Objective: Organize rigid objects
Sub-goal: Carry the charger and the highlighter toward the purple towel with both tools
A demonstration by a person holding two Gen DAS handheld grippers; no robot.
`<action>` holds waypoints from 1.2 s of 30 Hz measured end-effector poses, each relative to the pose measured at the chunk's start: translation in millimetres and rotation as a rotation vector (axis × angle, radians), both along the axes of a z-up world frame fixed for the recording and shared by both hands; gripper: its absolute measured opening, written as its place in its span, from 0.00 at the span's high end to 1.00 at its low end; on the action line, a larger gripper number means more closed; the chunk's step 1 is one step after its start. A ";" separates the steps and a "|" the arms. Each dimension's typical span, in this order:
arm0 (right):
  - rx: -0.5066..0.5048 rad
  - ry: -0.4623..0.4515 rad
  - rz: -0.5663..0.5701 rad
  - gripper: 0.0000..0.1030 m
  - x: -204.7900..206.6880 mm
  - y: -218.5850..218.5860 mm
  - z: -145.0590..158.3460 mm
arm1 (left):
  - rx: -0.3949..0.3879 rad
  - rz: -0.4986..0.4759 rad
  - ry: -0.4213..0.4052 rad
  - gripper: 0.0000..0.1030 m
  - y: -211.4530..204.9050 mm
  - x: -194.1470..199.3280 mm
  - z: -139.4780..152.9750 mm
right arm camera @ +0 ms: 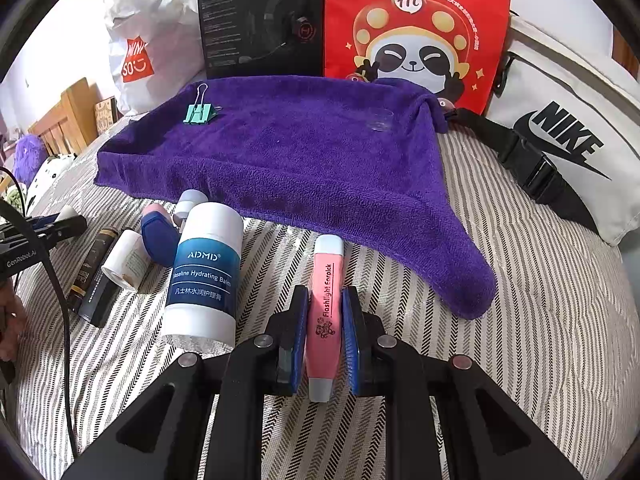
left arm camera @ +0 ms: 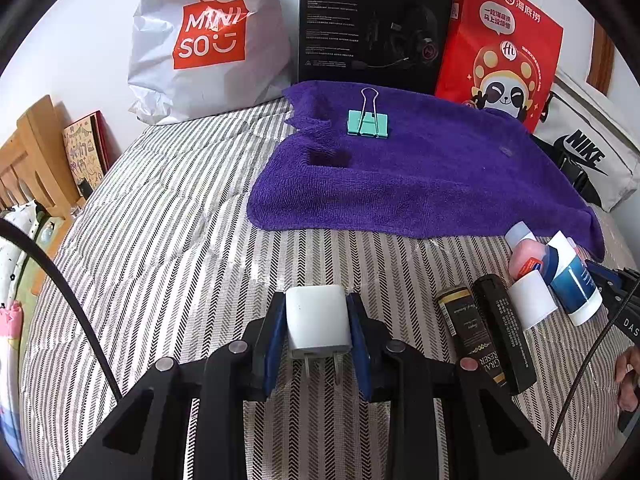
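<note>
The purple towel (right arm camera: pixel 304 148) is the landmark here: it lies spread on the striped bed (left arm camera: pixel 168 240), and a teal binder clip (left arm camera: pixel 367 122) already sits on its far part, so the towel looks like the gathering place.

The left tongs (left arm camera: pixel 318 320) are clamped on a white charger plug (left arm camera: pixel 318 318), which sits squarely between the blue pads. Its 2 metal prongs point back toward the camera and its blunt body points ahead, toward the towel's near-left edge. The towel lies ahead and slightly right of these tongs, well apart from them.

The right tongs (right arm camera: pixel 325 320) are closed on a pink flashlight earpick (right arm camera: pixel 326 312). Its long axis runs along the fingers, one pale cap toward the towel's near edge and the other back toward the camera. The near edge lies just beyond that forward cap, so the right hand is the nearer of the 2.

Near the towel's near-left corner lie the remaining items: a vaseline balm tube (right arm camera: pixel 206 276), a blue inhaler (right arm camera: pixel 158 238), a white roll (right arm camera: pixel 124 260) and 2 dark tubes (left arm camera: pixel 486 336).

The coming move is probably a short carry forward, each item travelling end-first.
</note>
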State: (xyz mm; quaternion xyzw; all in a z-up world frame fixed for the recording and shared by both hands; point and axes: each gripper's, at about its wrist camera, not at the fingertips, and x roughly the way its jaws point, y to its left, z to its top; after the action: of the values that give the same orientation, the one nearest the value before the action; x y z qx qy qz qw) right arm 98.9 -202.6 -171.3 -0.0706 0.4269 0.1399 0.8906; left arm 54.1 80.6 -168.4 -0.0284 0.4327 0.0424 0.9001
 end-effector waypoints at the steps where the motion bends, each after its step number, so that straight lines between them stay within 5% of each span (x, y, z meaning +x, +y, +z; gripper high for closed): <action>1: 0.004 0.001 0.000 0.83 0.4 -0.7 0.0 | 0.001 0.000 0.000 0.73 0.1 -0.2 0.0; 20: -0.007 -0.004 -0.017 0.83 0.6 0.6 0.9 | 0.018 -0.016 0.013 0.73 -0.7 2.1 1.1; 23: 0.016 0.036 -0.022 0.84 3.1 -2.4 3.5 | -0.025 -0.014 0.046 0.73 2.7 5.7 4.4; 26: 0.063 0.054 -0.027 0.84 2.8 -10.6 14.5 | -0.076 -0.016 0.037 0.73 5.8 5.0 12.8; 36: 0.080 0.028 -0.036 0.84 14.5 -21.9 56.4 | -0.022 -0.060 0.020 0.73 -7.0 25.1 55.8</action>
State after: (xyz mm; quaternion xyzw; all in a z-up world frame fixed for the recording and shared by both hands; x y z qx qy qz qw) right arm 113.4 -224.6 -115.0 -0.0251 0.4343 0.1419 0.8892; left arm 79.2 73.6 -112.7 -0.0249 0.4428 0.0107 0.8962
